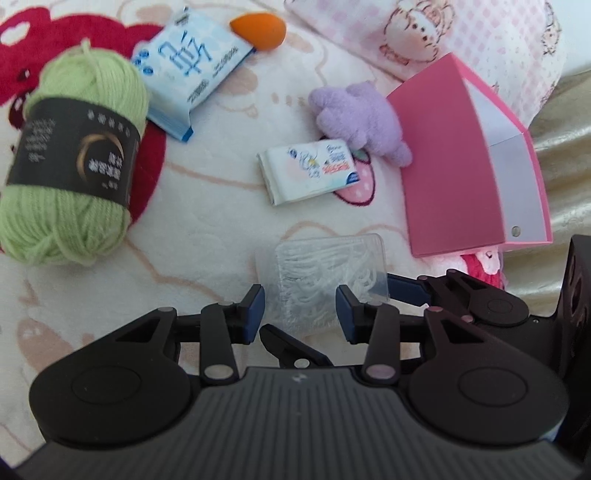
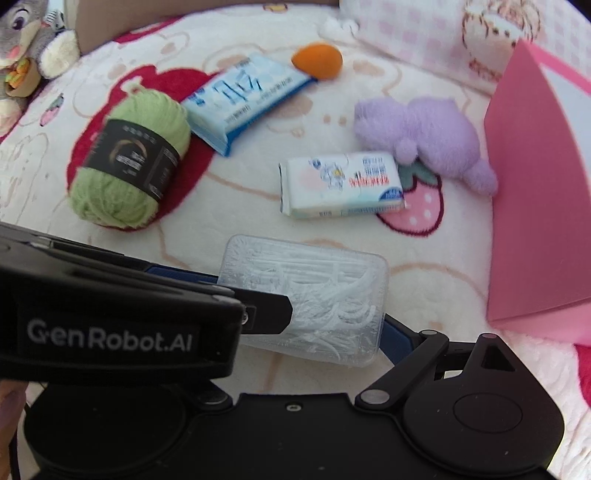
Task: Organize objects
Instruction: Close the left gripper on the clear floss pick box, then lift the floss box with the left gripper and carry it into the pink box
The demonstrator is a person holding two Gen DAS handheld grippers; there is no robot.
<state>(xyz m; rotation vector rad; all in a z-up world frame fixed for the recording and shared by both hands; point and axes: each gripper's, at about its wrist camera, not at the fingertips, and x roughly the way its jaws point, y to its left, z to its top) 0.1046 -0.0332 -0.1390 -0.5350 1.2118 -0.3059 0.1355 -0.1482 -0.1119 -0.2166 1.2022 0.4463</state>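
the left tongs [image 1: 300, 308] stand partly open over a clear plastic box [image 1: 328, 280] of white floss picks, one blue pad on each side of it. whether the pads touch the box cannot be told from the left wrist view. in the right wrist view the left tongs [image 2: 266, 314] come in from the left, with a black finger tip lying across the near left part of the clear plastic box [image 2: 306, 299].

the right tongs [image 2: 303, 334] are open wide around the same box: one blue finger [image 2: 393, 338] sits against its right end, and another blue finger shows at its left end, mostly hidden behind the left tool. a firm grip cannot be made out. the box lies flat on a cream blanket [image 2: 258, 155] printed with red and strawberry shapes.

a pink paper bag [image 1: 469, 162] lies on its side to the right, mouth open; its pale inside shows nothing in the part visible. a purple plush toy [image 1: 364, 118] lies against its left side, touching a small tissue pack [image 1: 310, 170]. farther left are a blue tissue pack [image 1: 188, 70], an orange sponge [image 1: 260, 29] at its far corner, and a ball of green yarn [image 1: 70, 162] with a black label. a grey stuffed rabbit [image 2: 26, 44] sits at the far left.
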